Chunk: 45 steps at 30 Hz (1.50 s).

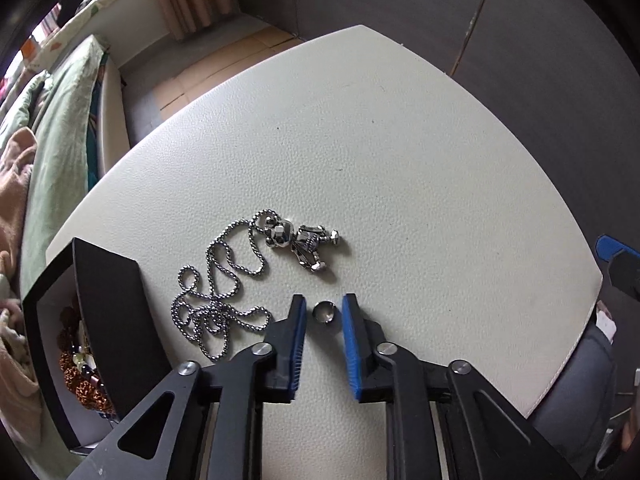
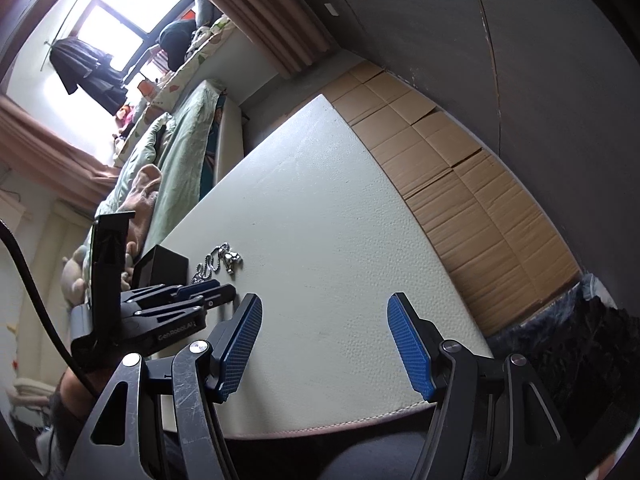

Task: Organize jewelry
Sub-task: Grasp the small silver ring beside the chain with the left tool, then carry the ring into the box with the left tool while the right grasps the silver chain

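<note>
Picking up the ring [image 1: 324, 312] is your step now. It lies on the tabletop [image 1: 400, 168] between the left gripper [image 1: 324, 320] pads, which stand near but apart, not pinching yet. Squeeze, then carry it to the black box [image 1: 108, 312]. Your right gripper [image 2: 324, 340] gapes empty. The box's inside is mostly hidden.

A white table [image 1: 400, 160] is seen; a ring [image 1: 325, 312] lies between the claw's fingers, a necklace [image 1: 240, 280] and a black box [image 1: 108, 320] to their left.
</note>
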### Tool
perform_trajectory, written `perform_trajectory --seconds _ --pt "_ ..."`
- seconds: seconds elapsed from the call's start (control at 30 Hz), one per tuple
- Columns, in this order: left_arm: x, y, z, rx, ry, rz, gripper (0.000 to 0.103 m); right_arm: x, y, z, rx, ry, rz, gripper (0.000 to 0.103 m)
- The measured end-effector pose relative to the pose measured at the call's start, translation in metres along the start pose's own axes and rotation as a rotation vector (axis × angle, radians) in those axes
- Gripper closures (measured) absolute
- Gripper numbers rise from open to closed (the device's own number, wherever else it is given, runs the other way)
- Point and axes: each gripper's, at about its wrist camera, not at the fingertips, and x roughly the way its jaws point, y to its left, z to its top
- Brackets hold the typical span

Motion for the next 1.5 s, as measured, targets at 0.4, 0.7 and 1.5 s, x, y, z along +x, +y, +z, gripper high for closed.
perform_trajectory --seconds 0.4,0.7,1.5 --pt "-0.035 0.018 -0.001 -0.034 -0.1 -0.044 0.09 0.001 0.005 -0.001 -0.009 0.006 -0.006 0.038" --pt "-0.079 0.06 -0.02 -0.14 -0.191 -0.071 0.09 0.017 0.031 0.006 -0.051 0.027 -0.024 0.038" --pt "-0.139 0.155 -0.058 -0.297 -0.279 -0.03 0.09 0.128 0.154 0.039 -0.452 0.228 -0.193 0.027"
